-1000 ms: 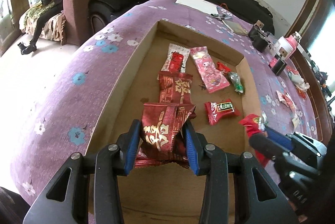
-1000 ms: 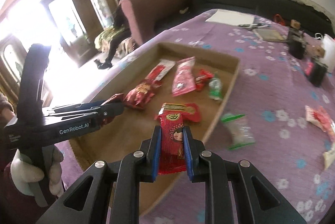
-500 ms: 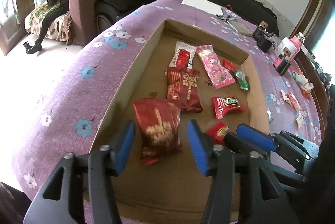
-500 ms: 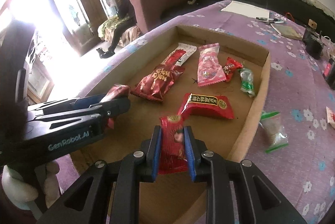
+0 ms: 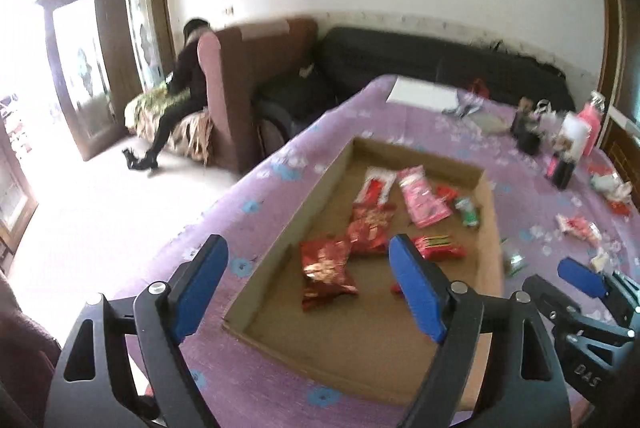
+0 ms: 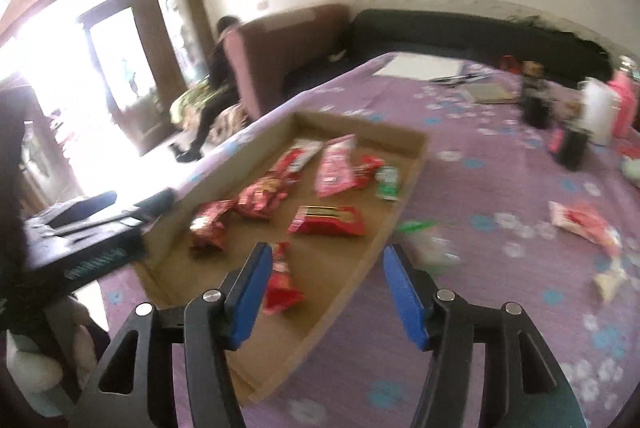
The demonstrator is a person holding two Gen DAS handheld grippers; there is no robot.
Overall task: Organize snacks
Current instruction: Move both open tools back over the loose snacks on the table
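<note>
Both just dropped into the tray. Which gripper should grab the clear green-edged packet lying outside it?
Right, probably. The clear green-edged packet lies just ahead of the right gripper, whose jaws are opening and empty. The left gripper faces the cardboard tray, further off.

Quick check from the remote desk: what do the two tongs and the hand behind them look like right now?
Both tongs are black plastic frames with triangular cut-outs, silver screw heads and blue pads on the fingers. The left tongs and right tongs match. Seen from the right wrist, the left unit's side carries blurred white lettering, and a white glove shows below it. From the left wrist, the right unit's body reads "DAS".
</note>
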